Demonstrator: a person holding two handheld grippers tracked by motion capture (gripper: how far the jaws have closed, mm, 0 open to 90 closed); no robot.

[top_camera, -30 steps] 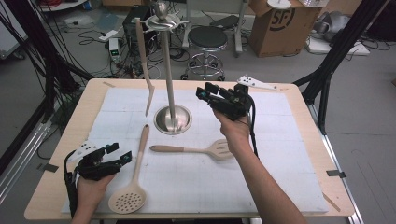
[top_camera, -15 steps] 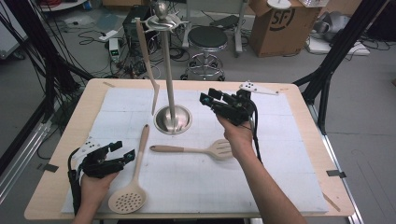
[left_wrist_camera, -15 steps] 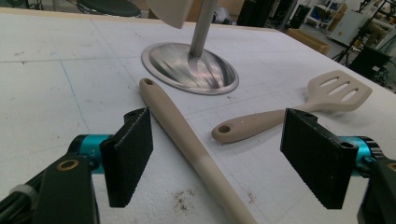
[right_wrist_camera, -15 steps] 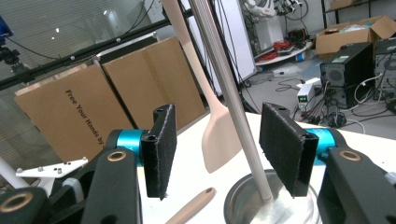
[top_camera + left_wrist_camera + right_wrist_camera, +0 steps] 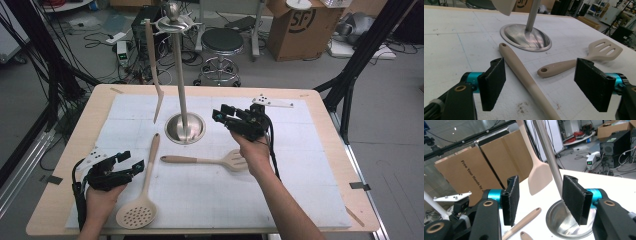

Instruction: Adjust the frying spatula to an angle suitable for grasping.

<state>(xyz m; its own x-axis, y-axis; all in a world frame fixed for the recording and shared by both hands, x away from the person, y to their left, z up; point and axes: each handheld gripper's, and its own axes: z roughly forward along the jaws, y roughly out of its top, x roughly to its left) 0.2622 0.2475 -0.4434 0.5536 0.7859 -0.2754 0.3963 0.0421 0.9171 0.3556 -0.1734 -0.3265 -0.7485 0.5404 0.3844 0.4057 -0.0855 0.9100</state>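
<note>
A steel stand [image 5: 185, 127] rises from the middle of the white mat, and a beige spatula [image 5: 154, 75] hangs from its top. A beige skimmer [image 5: 145, 185] and a slotted turner [image 5: 210, 160] lie flat in front of it. My left gripper [image 5: 131, 161] rests low at the front left, open, with the skimmer's handle [image 5: 524, 75] lying between its jaws [image 5: 541, 82] untouched. My right gripper [image 5: 223, 114] hovers right of the stand, open and pointing at the pole [image 5: 549, 152] and hanging spatula [image 5: 537, 177]. Its jaws [image 5: 540, 198] have just been closing slightly, with nothing between them.
The mat covers a wooden table [image 5: 330, 150]. Beyond the far edge stand a stool [image 5: 221, 42], a cardboard box [image 5: 300, 25], cables and black frame legs [image 5: 360, 60]. The turner's head [image 5: 235, 159] lies just below my right hand.
My right gripper has sunk a little beside the stand and come slightly nearer. The left gripper and the utensils have stayed where they were.
</note>
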